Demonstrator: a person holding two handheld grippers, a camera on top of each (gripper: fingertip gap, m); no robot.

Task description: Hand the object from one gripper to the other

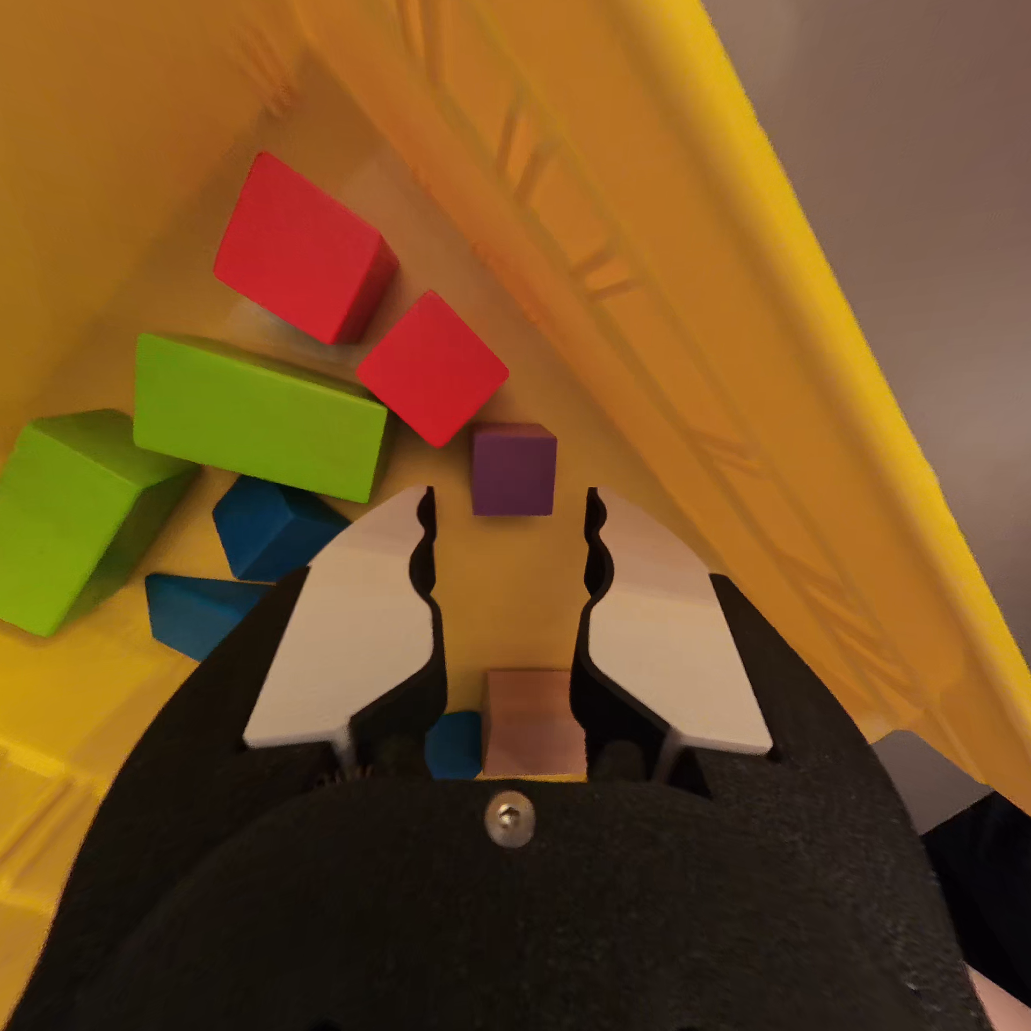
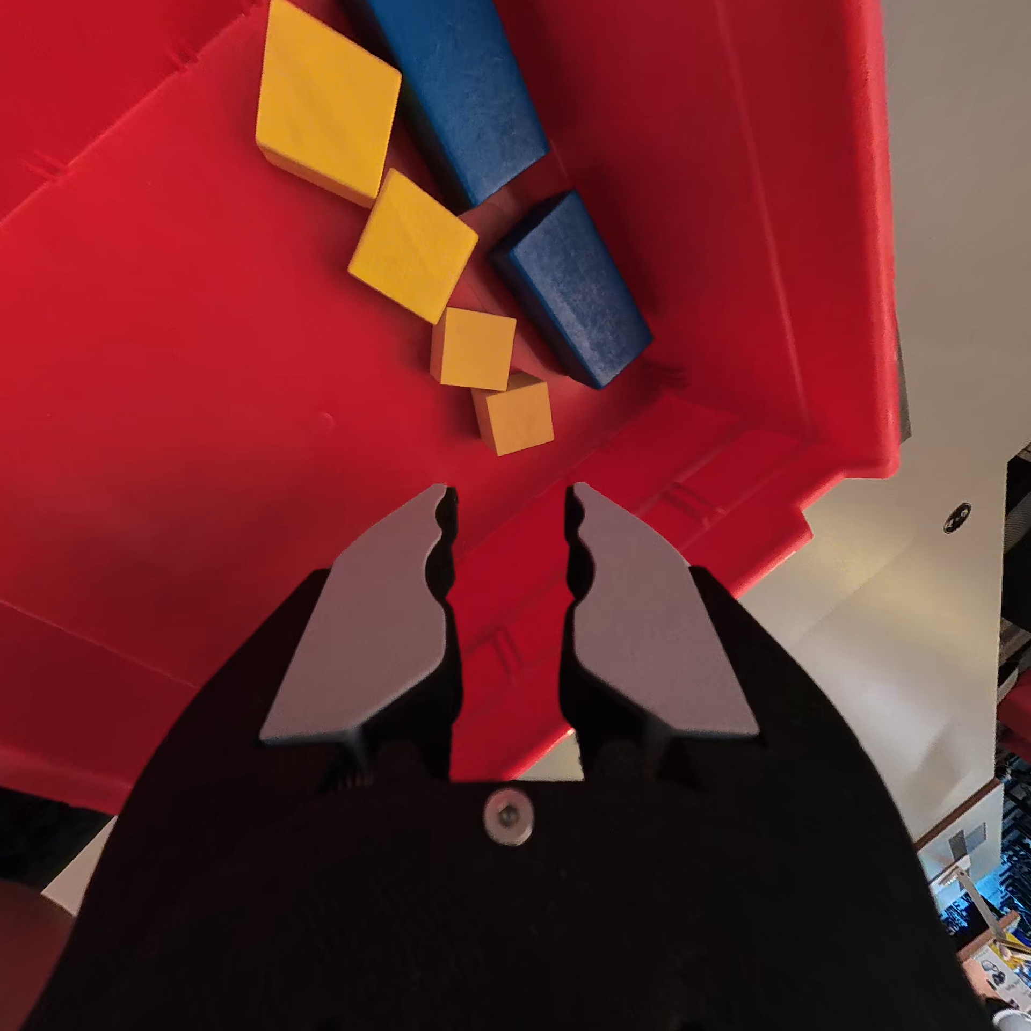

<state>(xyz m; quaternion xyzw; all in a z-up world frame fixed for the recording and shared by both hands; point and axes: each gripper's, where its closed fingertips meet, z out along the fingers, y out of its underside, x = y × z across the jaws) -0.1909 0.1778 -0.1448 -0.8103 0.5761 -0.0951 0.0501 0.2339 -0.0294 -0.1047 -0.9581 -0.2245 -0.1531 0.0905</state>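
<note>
Yellow bin point(image 1: 725, 312), floor: small purple cube point(image 1: 513, 470), judged light, rigid, smooth-painted, is best pinched across flat opposite faces, lying just ahead of the empty, parted left gripper point(image 1: 509, 494); right gripper point(image 2: 509, 491) parted, empty, over red bin point(image 2: 167, 335).

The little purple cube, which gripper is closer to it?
Left. The left gripper hangs open just short of the purple cube in the yellow bin. The right gripper is open over a red bin, with no purple cube in its view.

Left tongs point(image 1: 509, 491) and right tongs point(image 2: 509, 488) both gape, empty
</note>
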